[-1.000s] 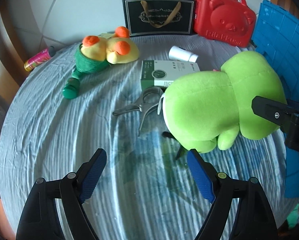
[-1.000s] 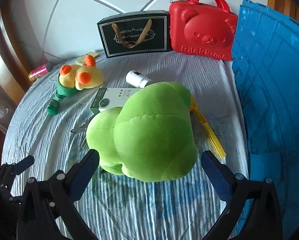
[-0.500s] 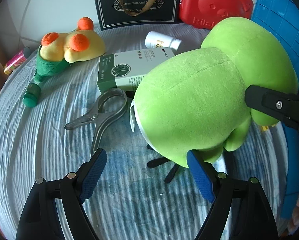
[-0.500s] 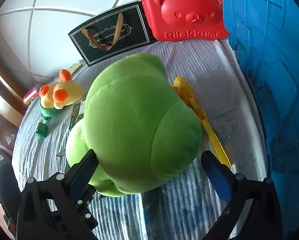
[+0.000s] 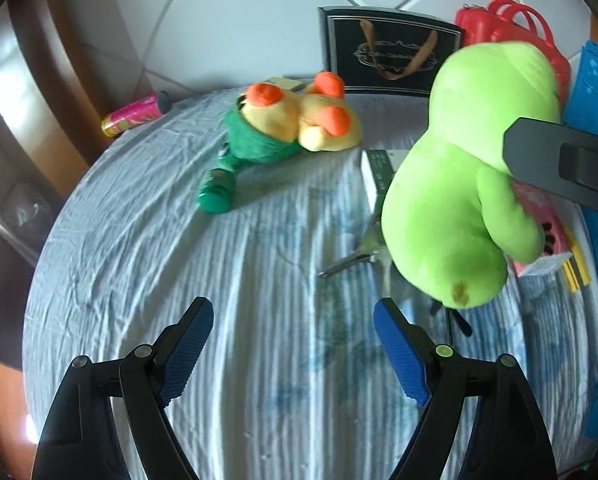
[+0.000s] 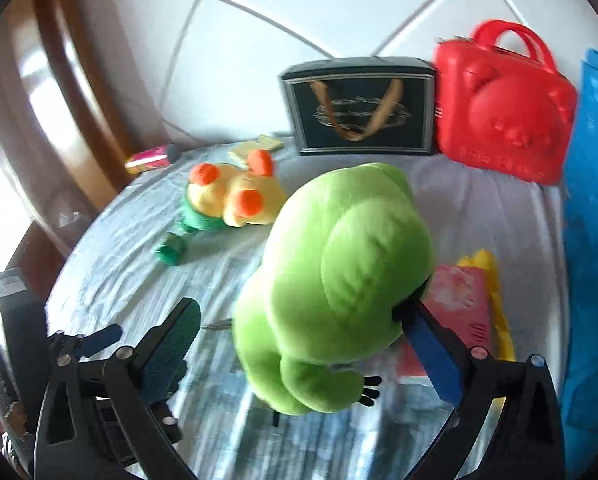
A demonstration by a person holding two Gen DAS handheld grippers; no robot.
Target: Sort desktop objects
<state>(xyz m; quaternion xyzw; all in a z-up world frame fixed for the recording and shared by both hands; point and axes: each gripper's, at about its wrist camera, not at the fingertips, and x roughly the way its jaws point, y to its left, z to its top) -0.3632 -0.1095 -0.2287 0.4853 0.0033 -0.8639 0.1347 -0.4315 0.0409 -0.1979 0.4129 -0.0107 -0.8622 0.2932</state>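
A big green plush toy (image 6: 339, 280) is lifted off the round table; it also shows in the left wrist view (image 5: 471, 176). My right gripper (image 6: 307, 328) has its right finger (image 6: 431, 348) pressed into the plush; the left finger (image 6: 171, 348) stands apart from it, so the grip is unclear. My left gripper (image 5: 295, 344) is open and empty, low over the blue striped cloth (image 5: 259, 264). A yellow and green plush (image 5: 295, 128) lies at the back left.
A green bottle (image 5: 215, 196), a pink can (image 5: 133, 116), a white-green box (image 5: 377, 172), a metal clip (image 5: 355, 256) and a pink item (image 6: 459, 304) lie on the table. A black gift bag (image 6: 359, 108), red case (image 6: 503, 108) and blue crate (image 6: 591, 240) stand behind and right.
The green plush has risen off the table and tilted upright with my right gripper. A pink item under it is uncovered. My left gripper pulled back and left.
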